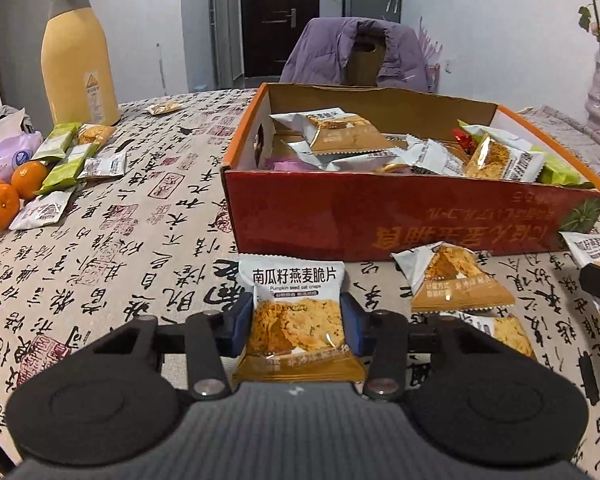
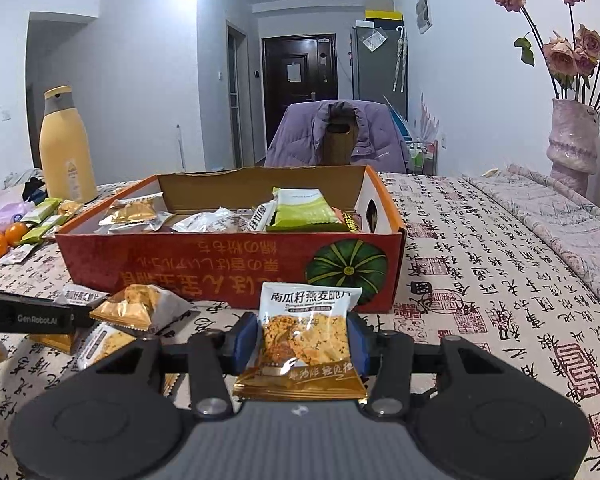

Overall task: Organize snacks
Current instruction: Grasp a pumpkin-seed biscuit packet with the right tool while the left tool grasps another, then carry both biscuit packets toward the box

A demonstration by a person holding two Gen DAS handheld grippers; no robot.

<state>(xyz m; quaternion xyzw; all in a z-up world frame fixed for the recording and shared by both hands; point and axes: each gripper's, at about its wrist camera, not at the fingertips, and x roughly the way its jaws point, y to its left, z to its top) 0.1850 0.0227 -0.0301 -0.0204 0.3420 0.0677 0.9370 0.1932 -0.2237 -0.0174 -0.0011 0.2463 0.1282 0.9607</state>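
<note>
**Both grippers loaded, box ahead**

Left wrist view: left gripper [image 1: 293, 322] narrowed onto an oat crisp packet [image 1: 292, 312], blue pads [image 1: 236, 320] pressing both side edges. Packet upright between the fingers, white printed top poking out at 12 o'clock, gold bottom seam tucked back toward the camera. Gripped across the width, likely to keep the flat pouch from folding. Red cardboard box [image 1: 380, 216] at 12 to 1 o'clock, open top, already part full of packets. Loose packets [image 1: 456, 280] on the tablecloth [image 1: 140, 240] at 2 to 3 o'clock, just beside the box's near wall. More wrapped snacks [image 1: 72, 156] and oranges [image 1: 4, 204] at 9 to 10 o'clock, near a yellow bottle [image 1: 78, 60]; probably still to sort.

Right wrist view: right gripper [image 2: 303, 338] closed narrow on a second packet [image 2: 306, 336] of the same kind, pads touching both sides, top edge up at 12 o'clock. Box [image 2: 220, 264] straight ahead at 11 to 12 o'clock, pumpkin print on the near wall. Spare packets [image 2: 140, 304] at 9 o'clock, beside the other gripper's black body. Vase of flowers [image 2: 572, 140] at 2 o'clock, well apart.

Judged step: carry both packets over the rim, drop inside.
</note>
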